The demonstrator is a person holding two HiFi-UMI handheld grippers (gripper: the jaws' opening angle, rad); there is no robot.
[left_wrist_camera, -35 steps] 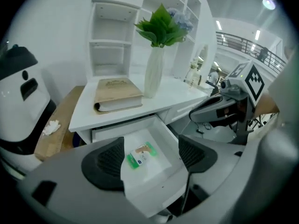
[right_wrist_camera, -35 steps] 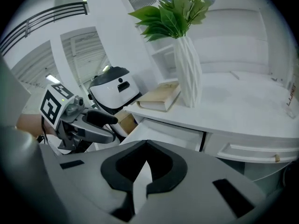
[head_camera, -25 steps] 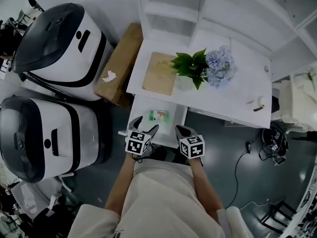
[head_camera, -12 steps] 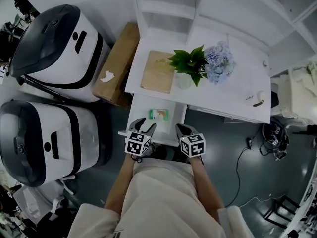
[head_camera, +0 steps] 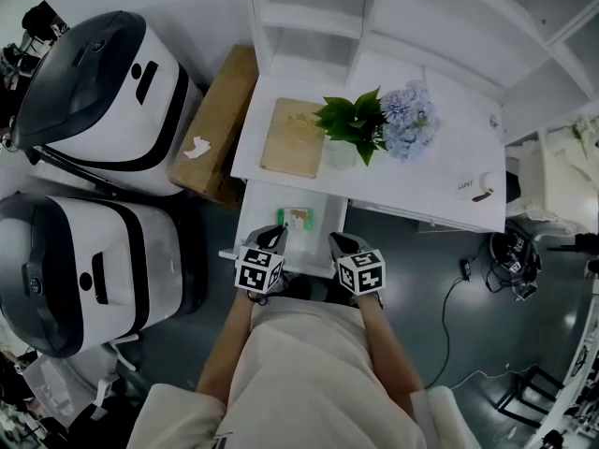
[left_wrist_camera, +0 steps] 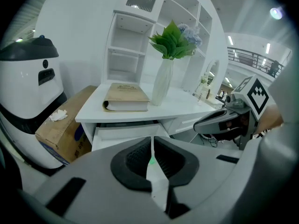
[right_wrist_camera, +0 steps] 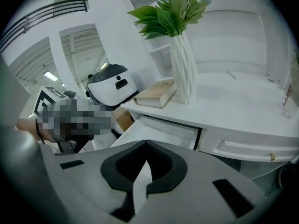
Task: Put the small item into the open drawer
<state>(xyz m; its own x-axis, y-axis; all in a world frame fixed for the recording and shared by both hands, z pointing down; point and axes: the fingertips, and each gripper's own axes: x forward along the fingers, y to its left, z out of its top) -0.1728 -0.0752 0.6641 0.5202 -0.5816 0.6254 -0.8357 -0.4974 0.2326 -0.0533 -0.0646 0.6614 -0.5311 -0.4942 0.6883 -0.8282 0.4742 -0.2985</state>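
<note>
Both sets hover over the drawer [head_camera: 257, 209] front; left tongs [head_camera: 278, 237] have just been closing and sit together on nothing, right tongs [head_camera: 339, 242] pinched together empty too; item [head_camera: 298, 218] already lies inside, so the drop looks done.

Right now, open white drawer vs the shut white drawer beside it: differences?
The pulled-out white drawer stands open, clear of the desk front; the shut white drawer sits closed under the desk. The open one shows a small green-and-white packet inside; the shut one's contents are hidden. Both are white, under the same white desktop.
</note>
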